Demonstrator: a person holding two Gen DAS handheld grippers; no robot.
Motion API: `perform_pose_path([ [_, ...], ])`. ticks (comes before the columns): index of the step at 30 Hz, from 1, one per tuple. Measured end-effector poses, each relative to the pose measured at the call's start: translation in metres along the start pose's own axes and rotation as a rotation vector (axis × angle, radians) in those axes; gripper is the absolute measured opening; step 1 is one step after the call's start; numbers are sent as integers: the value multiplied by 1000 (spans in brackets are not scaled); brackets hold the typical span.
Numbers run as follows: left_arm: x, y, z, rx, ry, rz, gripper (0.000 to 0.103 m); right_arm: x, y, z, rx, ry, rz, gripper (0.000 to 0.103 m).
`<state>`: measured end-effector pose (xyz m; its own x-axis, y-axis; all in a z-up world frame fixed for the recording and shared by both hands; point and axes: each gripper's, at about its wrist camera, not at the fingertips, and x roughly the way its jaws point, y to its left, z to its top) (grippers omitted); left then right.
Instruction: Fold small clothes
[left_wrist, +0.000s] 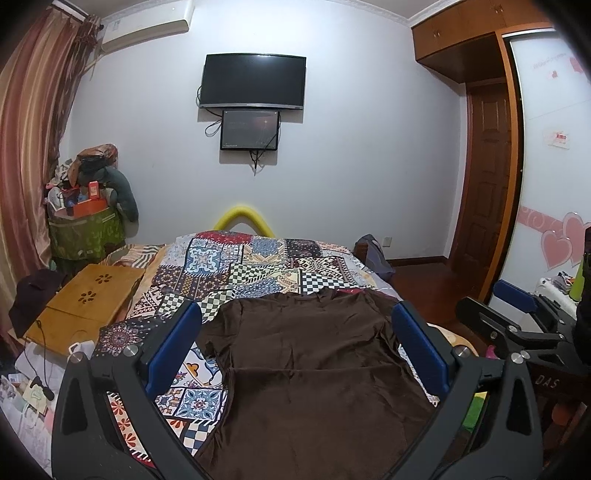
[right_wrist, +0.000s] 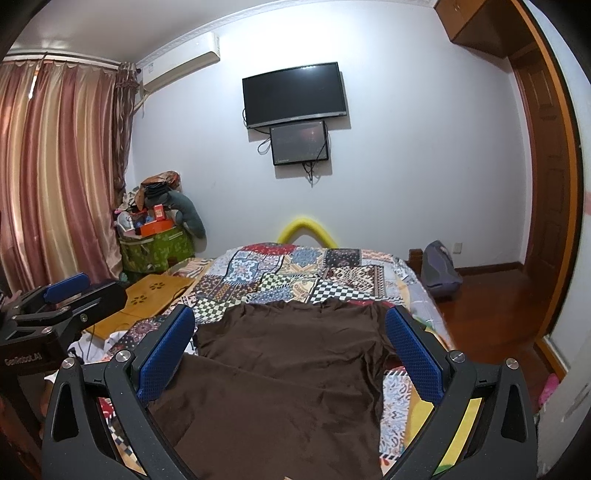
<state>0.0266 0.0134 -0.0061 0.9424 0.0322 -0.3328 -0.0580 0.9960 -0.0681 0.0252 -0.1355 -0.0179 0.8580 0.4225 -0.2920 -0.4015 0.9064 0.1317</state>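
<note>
Brown shirt (left_wrist: 314, 354) near hem cut off; both tools spread, empty.

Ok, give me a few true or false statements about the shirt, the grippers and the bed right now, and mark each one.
1. The brown shirt lies spread on the patchwork bedspread. True.
2. The left gripper is clamped on a sleeve. False: it is open, holding nothing.
3. The right gripper is open above the shirt. True.
4. A wooden lap tray lies on the bed left of the shirt. True.
5. The television on the wall shows a bright picture. False: its screen is dark.
</note>
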Motion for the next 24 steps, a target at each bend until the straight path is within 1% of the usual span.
perform_pose_path([
  [6, 26, 9, 2, 24, 46, 32, 103, 30, -7, -6, 11, 61, 0, 103],
  [9, 42, 14, 0, 29, 33, 57, 103, 44, -9, -9, 5, 89, -4, 103],
  [11, 55, 19, -2, 38, 52, 78, 103, 48, -11, -10, 0, 101, -7, 103],
  [17, 105, 36, -11, 23, 167, 102, 103, 71, -16, -8, -29, 139, -13, 103],
  [23, 155, 67, -22, 18, 301, 170, 103, 101, -21, -9, -57, 194, 7, 103],
  [24, 163, 71, -25, 7, 325, 170, 103, 109, -21, -11, -64, 211, 16, 103],
])
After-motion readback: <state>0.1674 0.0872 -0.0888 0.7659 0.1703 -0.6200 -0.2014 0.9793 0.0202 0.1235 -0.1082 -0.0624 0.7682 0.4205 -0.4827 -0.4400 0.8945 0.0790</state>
